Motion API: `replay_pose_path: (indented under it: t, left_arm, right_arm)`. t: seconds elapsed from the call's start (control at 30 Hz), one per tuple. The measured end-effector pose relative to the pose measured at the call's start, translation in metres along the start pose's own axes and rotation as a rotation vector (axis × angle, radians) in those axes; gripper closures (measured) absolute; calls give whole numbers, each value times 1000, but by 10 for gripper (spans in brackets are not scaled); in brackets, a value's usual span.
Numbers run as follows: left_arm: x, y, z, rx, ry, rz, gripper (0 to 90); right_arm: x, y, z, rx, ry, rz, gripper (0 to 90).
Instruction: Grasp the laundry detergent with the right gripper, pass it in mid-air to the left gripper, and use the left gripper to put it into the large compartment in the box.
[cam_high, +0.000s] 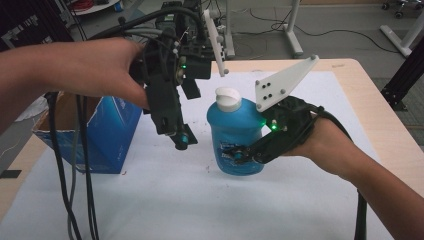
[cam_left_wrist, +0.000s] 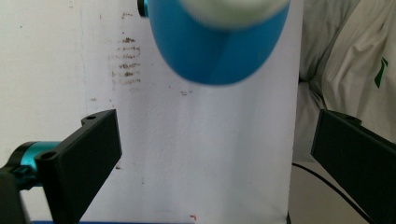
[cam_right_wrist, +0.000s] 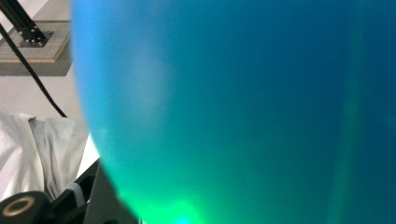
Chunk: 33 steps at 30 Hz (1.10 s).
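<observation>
- High view: blue bottle (cam_high: 235, 137) with white cap (cam_high: 228, 98) upright on the white-covered table (cam_high: 165, 200), about mid-table
- Right gripper (cam_high: 240, 156) low at the bottle's right side, jaws pinching the lower body, hand behind it coming from the right
- Left gripper (cam_high: 181, 140) held in the air just left of the bottle, apart from it, tips pointing down toward the table
- Blue box (cam_high: 107, 132) standing open at the table's left edge, near the left gripper; black cables hanging down in front of it
- Left gripper view: jaws spread wide, nothing between them, white cover below
- Bottle (cam_left_wrist: 217, 42) blurred at the top of this view, beyond the jaw tips and clear of both
- Pale cloth (cam_left_wrist: 350, 60) at the right edge
- Right gripper view: bottle (cam_right_wrist: 243, 112) pressed close against the camera, blurred, a green glow on its lower part
- One dark jaw at the lower left, against the bottle wall; the other jaw hidden behind the bottle
</observation>
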<state>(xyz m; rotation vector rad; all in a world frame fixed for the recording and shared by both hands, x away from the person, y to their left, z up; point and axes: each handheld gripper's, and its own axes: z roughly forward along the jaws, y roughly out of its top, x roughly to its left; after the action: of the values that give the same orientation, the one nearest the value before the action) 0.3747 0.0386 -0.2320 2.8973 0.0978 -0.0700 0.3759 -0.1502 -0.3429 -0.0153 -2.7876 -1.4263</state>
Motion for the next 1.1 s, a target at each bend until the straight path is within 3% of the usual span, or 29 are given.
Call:
replay_pose_path:
  t: [0.6,1.1]
  left_arm:
    - [0,22,4,5,-11,41,17]
    - [2,28,10,25,-8,57,17]
  right_arm:
    - [1,11,20,1,35,-16,455]
    - [0,13,22,-7,61,27,455]
